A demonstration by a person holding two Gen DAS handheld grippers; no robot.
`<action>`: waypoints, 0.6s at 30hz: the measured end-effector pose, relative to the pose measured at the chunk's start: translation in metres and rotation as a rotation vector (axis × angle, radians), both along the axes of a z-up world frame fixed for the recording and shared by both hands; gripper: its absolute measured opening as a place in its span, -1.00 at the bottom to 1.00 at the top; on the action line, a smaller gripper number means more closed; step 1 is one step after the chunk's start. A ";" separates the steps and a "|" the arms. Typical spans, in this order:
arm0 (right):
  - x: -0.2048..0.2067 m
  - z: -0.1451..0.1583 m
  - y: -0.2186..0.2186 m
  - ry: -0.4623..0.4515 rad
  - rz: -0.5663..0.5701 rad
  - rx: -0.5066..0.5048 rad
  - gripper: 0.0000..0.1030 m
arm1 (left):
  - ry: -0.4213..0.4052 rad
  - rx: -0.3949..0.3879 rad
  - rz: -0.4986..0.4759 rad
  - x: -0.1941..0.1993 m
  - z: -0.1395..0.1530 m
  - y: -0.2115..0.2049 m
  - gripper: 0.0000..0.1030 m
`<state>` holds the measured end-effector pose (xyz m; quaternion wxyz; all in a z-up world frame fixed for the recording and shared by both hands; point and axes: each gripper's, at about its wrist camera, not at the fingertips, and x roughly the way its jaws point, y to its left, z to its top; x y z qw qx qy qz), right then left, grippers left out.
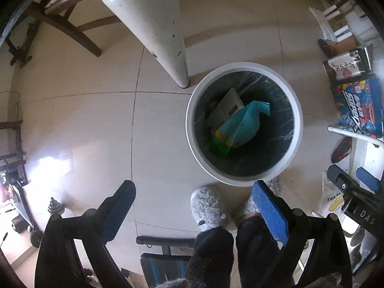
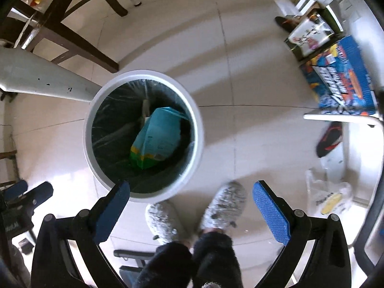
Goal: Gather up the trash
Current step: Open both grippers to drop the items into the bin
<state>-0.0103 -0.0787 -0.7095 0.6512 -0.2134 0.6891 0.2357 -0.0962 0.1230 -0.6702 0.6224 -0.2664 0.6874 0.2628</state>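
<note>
A round white trash bin [image 1: 192,129] with a dark liner stands on the tiled floor. Inside it lie a teal bag with a green and yellow end [image 1: 242,124] and a grey flattened carton [image 1: 228,105]. My left gripper [image 1: 194,189] hangs above the floor just below the bin in the picture, jaws wide open and empty. In the right wrist view the same bin [image 2: 199,129] holds the teal bag [image 2: 158,136]. My right gripper [image 2: 192,189] is open and empty, its left finger over the bin's near rim. The right gripper's fingers [image 1: 336,175] show at the left view's right edge.
A white table leg [image 1: 168,45] stands beside the bin, with a dark wooden chair [image 1: 79,28] behind. A person's grey fuzzy slippers [image 2: 223,206] stand by the bin. Printed boxes [image 2: 343,84], a shoe [image 2: 328,139] and a plastic bag [image 2: 331,199] lie at the right.
</note>
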 end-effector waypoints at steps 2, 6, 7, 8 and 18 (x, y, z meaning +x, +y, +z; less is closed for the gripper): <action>-0.001 0.012 -0.002 -0.007 -0.002 -0.009 1.00 | -0.010 0.004 -0.005 -0.002 0.015 -0.004 0.93; -0.004 0.045 -0.006 -0.027 0.000 -0.004 1.00 | -0.032 0.013 -0.027 -0.008 0.049 -0.009 0.93; -0.006 0.056 -0.006 -0.035 0.002 -0.002 1.00 | -0.036 0.013 -0.032 -0.009 0.060 -0.011 0.93; -0.007 0.065 -0.007 -0.040 0.001 0.002 1.00 | -0.041 0.011 -0.036 -0.010 0.067 -0.012 0.93; -0.029 0.183 -0.022 -0.083 -0.023 0.044 1.00 | -0.117 0.026 -0.055 -0.027 0.157 -0.031 0.93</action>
